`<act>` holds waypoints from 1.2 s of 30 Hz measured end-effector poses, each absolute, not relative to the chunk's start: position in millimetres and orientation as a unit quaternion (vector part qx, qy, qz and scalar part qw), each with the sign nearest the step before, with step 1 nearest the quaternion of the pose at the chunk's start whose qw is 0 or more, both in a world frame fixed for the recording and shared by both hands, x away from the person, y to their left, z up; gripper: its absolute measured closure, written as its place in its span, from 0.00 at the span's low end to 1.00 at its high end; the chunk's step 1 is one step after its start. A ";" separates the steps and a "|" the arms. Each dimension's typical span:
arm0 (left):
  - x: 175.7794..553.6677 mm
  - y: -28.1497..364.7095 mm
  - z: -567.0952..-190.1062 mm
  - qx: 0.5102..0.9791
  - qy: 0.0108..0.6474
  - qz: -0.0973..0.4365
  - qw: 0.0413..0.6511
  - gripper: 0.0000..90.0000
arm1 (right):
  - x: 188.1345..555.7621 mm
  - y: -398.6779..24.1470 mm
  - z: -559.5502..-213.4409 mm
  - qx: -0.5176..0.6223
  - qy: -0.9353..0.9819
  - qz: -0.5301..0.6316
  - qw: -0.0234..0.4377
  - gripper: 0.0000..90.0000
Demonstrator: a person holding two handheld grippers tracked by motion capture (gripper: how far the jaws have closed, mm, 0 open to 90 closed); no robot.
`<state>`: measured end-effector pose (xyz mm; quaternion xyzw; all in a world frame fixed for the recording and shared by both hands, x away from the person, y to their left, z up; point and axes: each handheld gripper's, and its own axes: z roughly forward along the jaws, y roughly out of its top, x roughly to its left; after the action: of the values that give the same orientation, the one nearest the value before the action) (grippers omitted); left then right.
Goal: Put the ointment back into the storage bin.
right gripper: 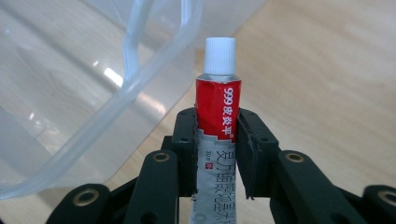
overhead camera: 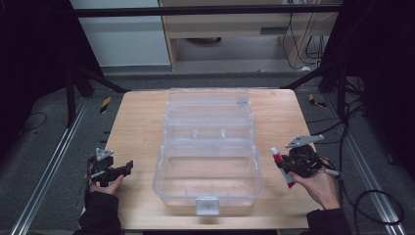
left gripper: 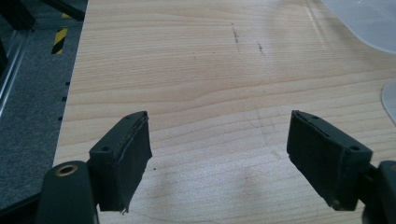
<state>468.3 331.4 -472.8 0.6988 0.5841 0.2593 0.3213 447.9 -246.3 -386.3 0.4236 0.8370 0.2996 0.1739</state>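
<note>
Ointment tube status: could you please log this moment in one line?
right hand-held gripper: shut on ointment tube | left hand-held gripper: open | clear box: open

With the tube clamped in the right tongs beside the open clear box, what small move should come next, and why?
Probably carry the right tongs leftward over the clear box rim. They are shut on the red and white tube, held off the table just right of the box, whose lid stands open and whose front compartment looks empty. The left tongs are open over bare wood.

Dark sleeves (overhead camera: 100,210) cover both forearms. Each gripper is black: flat fingers (left gripper: 122,158) with padded faces, brass-ringed screw holes behind them, a grey three-cornered plate (overhead camera: 304,141) on top.
</note>
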 end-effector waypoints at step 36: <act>469.4 330.6 -474.2 0.703 0.583 0.255 0.318 0.24 | 455.1 -177.1 -293.1 0.224 0.893 0.349 0.176 0.78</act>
<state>469.4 330.6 -474.2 0.7025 0.5835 0.2554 0.3175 455.1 -177.1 -293.1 0.2236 0.8930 0.3488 0.1758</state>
